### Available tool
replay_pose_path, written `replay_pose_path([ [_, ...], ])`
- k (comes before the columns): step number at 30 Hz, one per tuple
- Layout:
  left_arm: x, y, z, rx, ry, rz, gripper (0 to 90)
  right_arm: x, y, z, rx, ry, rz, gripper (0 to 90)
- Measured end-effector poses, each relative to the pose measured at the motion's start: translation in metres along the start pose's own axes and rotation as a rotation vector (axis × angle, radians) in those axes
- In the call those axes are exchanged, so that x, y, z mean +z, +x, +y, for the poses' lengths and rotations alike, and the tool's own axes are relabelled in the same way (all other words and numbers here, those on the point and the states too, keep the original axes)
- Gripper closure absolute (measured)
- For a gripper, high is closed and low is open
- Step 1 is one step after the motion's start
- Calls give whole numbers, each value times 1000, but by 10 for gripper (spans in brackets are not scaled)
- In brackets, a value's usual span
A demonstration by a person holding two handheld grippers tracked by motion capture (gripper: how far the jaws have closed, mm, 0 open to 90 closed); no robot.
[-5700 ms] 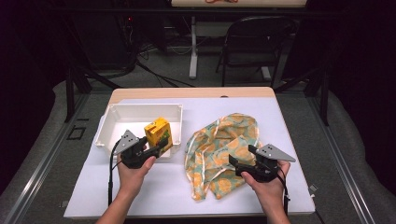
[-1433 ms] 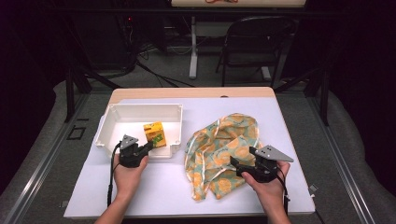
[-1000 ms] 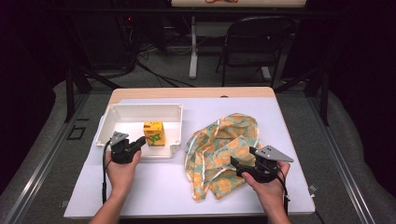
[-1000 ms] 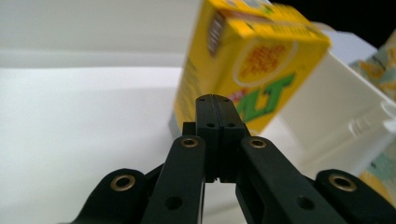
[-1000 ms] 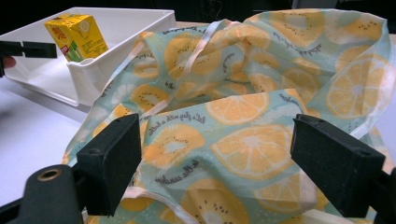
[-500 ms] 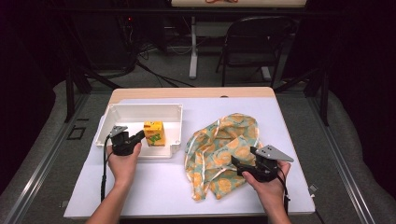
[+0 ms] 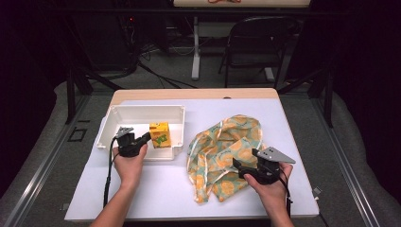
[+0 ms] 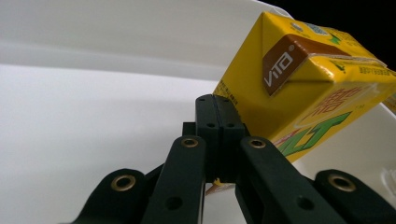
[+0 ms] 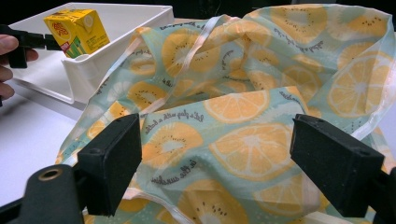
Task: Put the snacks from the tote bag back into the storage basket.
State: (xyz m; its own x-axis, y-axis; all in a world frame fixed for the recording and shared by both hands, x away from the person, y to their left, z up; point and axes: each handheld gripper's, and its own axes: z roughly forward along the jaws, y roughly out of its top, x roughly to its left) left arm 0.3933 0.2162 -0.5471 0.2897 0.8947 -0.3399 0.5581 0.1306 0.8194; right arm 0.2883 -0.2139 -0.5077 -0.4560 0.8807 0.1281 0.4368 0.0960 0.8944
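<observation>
Inside the white tray [image 7: 142, 113] at far left stands the yellow drink carton [image 7: 159, 135], light, stiff-sided, crushable; best pinched across its flat faces; left gripper [image 8: 216, 135] jaws pressed together beside it, holding nothing; right gripper [image 9: 215, 161] wide over the soft fruit-print bag [image 7: 227, 151]

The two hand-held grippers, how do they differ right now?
The left hand-held gripper has its jaws shut, their tips beside the yellow drink carton in the white bin; the right hand-held gripper has its jaws wide open. The left one reaches into the bin, while the right one rests at the fruit-print cloth bag on the table. Both are black and each is held in one hand.
</observation>
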Motion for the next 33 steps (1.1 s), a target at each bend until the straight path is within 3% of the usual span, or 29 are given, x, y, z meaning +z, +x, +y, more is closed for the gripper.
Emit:
replay_pose_path([
  [5, 4, -5, 5, 20, 15, 3, 900, 0, 0, 0, 3, -1, 0, 160],
  [9, 7, -10, 8, 3, 6, -2, 900, 0, 0, 0, 2, -3, 1, 160],
  [20, 15, -19, 4, 1, 22, -13, 900, -1, -1, 0, 3, -3, -1, 160],
  [33, 24, -33, 9, 22, 27, -16, 900, 0, 0, 0, 0, -1, 1, 160],
])
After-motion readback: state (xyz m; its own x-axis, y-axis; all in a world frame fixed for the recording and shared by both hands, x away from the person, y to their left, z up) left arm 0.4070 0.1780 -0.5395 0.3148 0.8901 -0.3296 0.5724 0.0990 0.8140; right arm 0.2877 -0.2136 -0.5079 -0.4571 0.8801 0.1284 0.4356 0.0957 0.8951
